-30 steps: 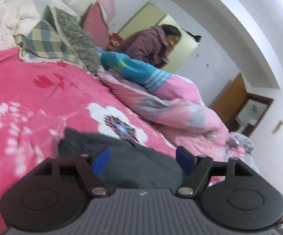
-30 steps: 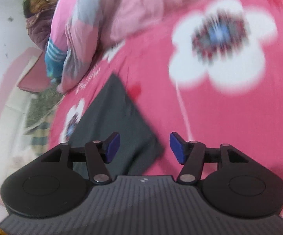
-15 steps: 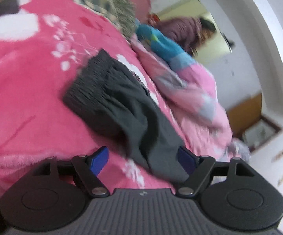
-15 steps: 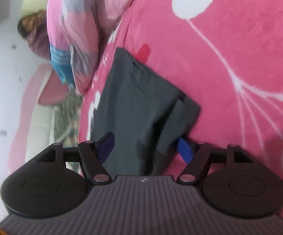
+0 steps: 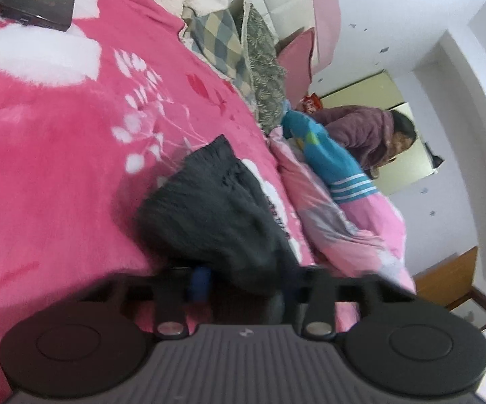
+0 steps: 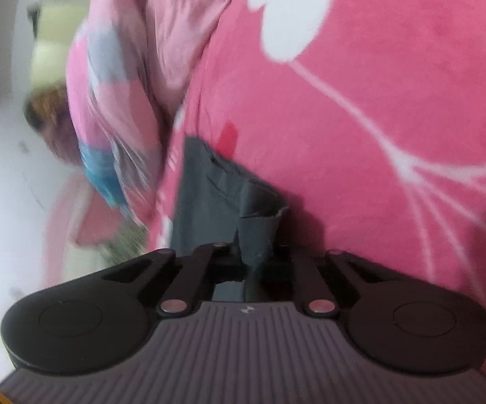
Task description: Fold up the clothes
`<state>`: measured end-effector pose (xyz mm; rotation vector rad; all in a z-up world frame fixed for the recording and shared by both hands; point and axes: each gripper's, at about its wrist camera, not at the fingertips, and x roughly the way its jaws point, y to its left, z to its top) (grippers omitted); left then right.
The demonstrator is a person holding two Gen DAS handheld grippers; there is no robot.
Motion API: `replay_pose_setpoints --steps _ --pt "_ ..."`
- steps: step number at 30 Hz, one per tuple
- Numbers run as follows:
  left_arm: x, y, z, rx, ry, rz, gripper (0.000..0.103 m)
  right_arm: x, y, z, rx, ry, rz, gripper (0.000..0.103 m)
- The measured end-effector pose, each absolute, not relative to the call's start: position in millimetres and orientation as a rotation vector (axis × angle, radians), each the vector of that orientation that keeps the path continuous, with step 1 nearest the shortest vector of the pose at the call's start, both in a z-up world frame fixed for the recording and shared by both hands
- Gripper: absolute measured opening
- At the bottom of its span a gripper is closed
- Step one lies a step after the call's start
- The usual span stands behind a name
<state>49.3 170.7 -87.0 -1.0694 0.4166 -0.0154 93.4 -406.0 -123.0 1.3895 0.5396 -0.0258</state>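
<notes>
Lying between both jaws | dark garment [image 5: 209,208] | pink blanket [image 5: 58,134]

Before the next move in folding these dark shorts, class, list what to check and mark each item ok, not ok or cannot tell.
1. Right gripper shut on the shorts: ok, cloth is pinched between its fingers.
2. Left gripper firm on the shorts: cannot tell, its jaws are closing around cloth but the view is blurred.
3. Shorts lying flat: not ok, bunched at the waistband end.
4. Blanket bare beside the shorts: ok.
5. Quilt apart from the shorts: cannot tell, it lies close alongside.
</notes>
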Motion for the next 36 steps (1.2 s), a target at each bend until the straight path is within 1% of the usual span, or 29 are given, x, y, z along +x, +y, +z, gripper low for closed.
replay_pose_setpoints --steps 1,3,11,15,21,24,25,26,28,29,30,31,32,34,36 --pt "49.9 171.5 -87.7 -1.071 0.425 -0.020 0.015 88.9 -408.2 -123.8 1.399 0.511 -0.031 0.002" --pt "49.6 171.4 -85.4 -1.062 0.427 -0.044 0.013 81.0 -412.9 -124.2 1.413 0.470 -0.043 0.001" --pt "35.8 148.3 -78.5 -1.035 0.470 -0.183 0.010 37.5 -441.7 -122.5 1.418 0.374 -0.073 0.001" --pt "25.2 131.4 -79.4 -1.014 0.528 -0.283 0.009 -11.6 -459.6 -120.1 1.413 0.341 -0.116 0.001" --pt "13.7 110.1 -89.0 -0.973 0.621 -0.391 0.010 -122.3 -477.9 -111.6 1.398 0.262 -0.229 0.001" --pt "16.9 108.3 -100.0 -0.967 0.658 -0.405 0.011 -155.2 -478.4 -117.0 1.370 0.289 -0.242 0.001" --pt "19.6 110.5 -103.1 -0.982 0.673 -0.417 0.013 -160.2 -479.8 -117.5 1.360 0.301 -0.226 0.002" --pt "21.8 113.0 -105.4 -0.996 0.684 -0.432 0.013 -163.8 -480.7 -114.4 1.346 0.317 -0.229 0.004" --pt "23.9 116.1 -105.4 -0.994 0.693 -0.455 0.020 -171.4 -482.5 -102.5 1.296 0.351 -0.269 0.011" --pt "24.7 117.4 -104.8 -0.989 0.696 -0.466 0.022 -177.9 -484.0 -92.3 1.243 0.362 -0.308 0.020" --pt "24.2 118.3 -103.5 -0.980 0.699 -0.475 0.028 -185.1 -485.1 -81.1 1.184 0.369 -0.348 0.027" --pt "22.1 119.0 -100.7 -0.963 0.699 -0.484 0.036 -192.3 -485.7 -69.6 1.126 0.372 -0.389 0.028" --pt "19.4 119.7 -97.0 -0.943 0.698 -0.494 0.040 -198.3 -484.9 -57.3 1.064 0.371 -0.423 0.028" --pt "10.9 121.5 -87.4 -0.886 0.684 -0.501 0.057 -207.3 -479.9 -31.2 0.934 0.363 -0.478 0.028" --pt "0.3 124.8 -76.1 -0.803 0.663 -0.485 0.064 -204.9 -467.6 -5.9 0.805 0.346 -0.484 0.028"
